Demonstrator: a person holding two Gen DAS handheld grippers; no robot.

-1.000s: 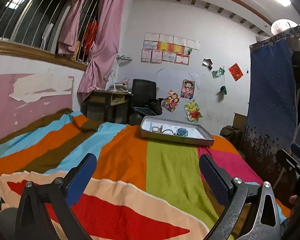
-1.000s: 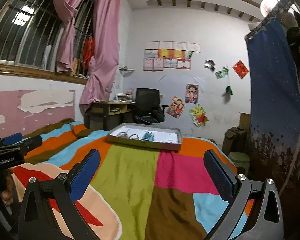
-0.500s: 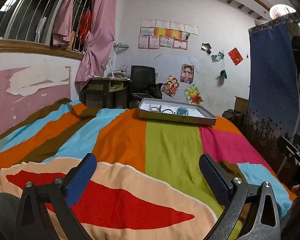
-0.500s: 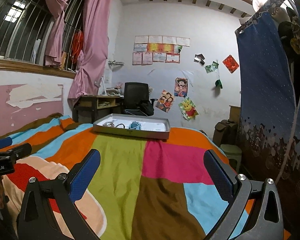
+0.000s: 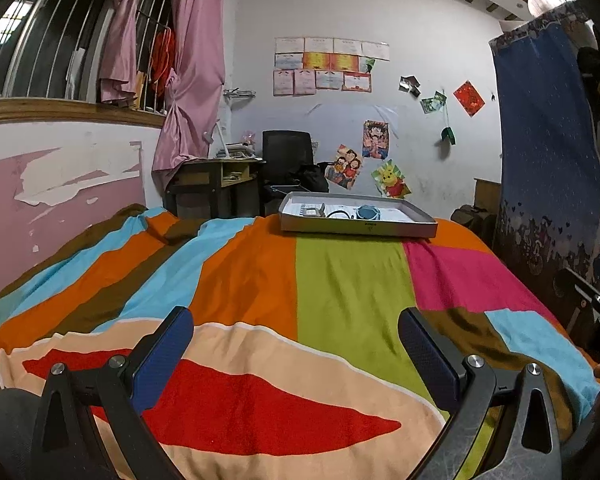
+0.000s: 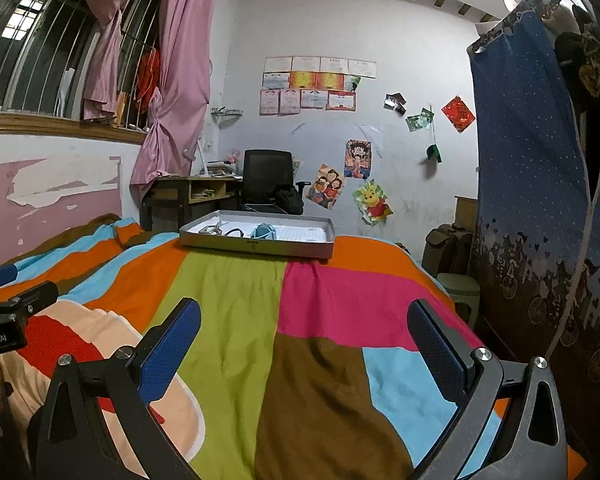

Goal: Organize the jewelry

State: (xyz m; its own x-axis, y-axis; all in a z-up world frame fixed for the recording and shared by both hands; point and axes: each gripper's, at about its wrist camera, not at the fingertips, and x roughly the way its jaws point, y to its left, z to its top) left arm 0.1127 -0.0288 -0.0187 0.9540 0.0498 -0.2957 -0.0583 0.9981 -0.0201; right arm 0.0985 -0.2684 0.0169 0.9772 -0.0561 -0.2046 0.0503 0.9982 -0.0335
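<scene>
A shallow grey tray rests at the far end of the bed. Inside it lie a blue round case, a dark ring-shaped band and a small silver piece; details are too small to tell. My left gripper hovers open over the near end of the bed, far from the tray. My right gripper is open too, beside it to the right, with nothing between its fingers.
A striped multicoloured blanket covers the bed. A pink and white wall runs along the left. A desk and black chair stand beyond the bed. A blue curtain and green stool are at the right.
Both grippers have moved and tilted slightly over the near end of the bed, so the tray shifts a little in each view. Both stay open and empty.
</scene>
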